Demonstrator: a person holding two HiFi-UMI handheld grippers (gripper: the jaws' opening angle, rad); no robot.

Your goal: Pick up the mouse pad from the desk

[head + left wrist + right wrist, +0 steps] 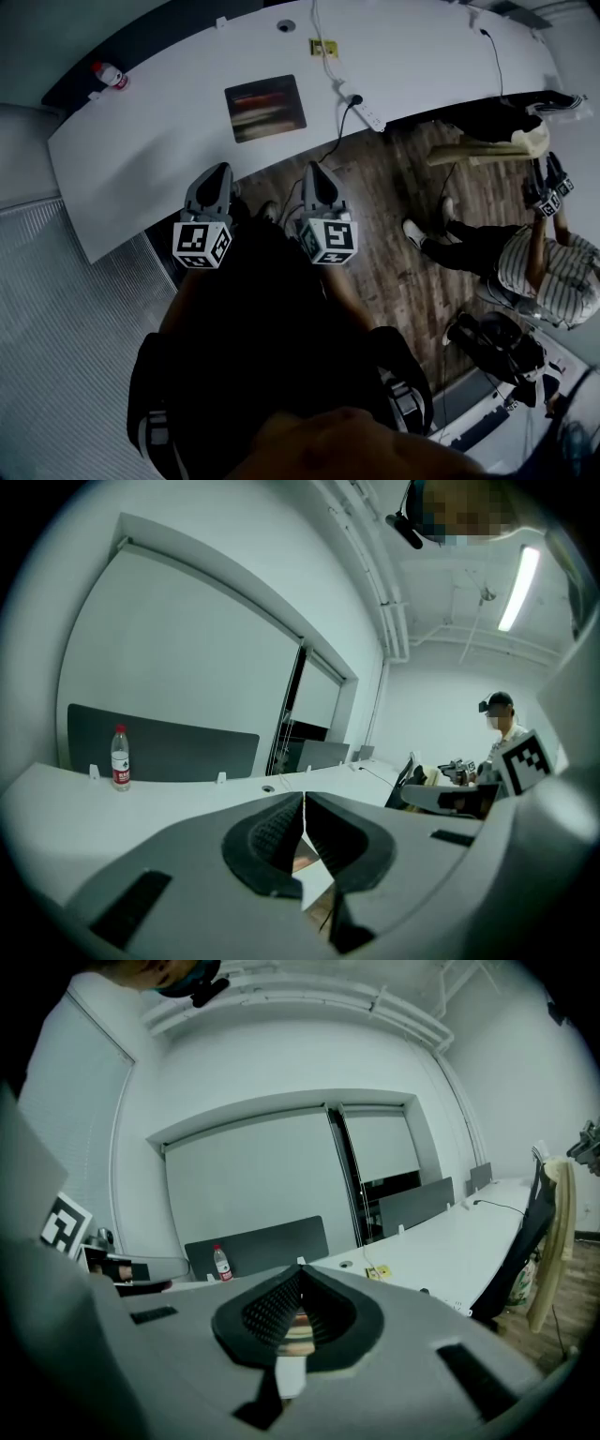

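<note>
Apparently flat rectangular mouse pad (pixel 265 108), white desk (pixel 422 56)

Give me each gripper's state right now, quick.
Left gripper: closed, nothing between its fingers.
Right gripper: closed, nothing between its fingers.

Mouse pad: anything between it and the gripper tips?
Head view: only bare white desk lies between the mouse pad and the left gripper and right gripper, both shut.
</note>
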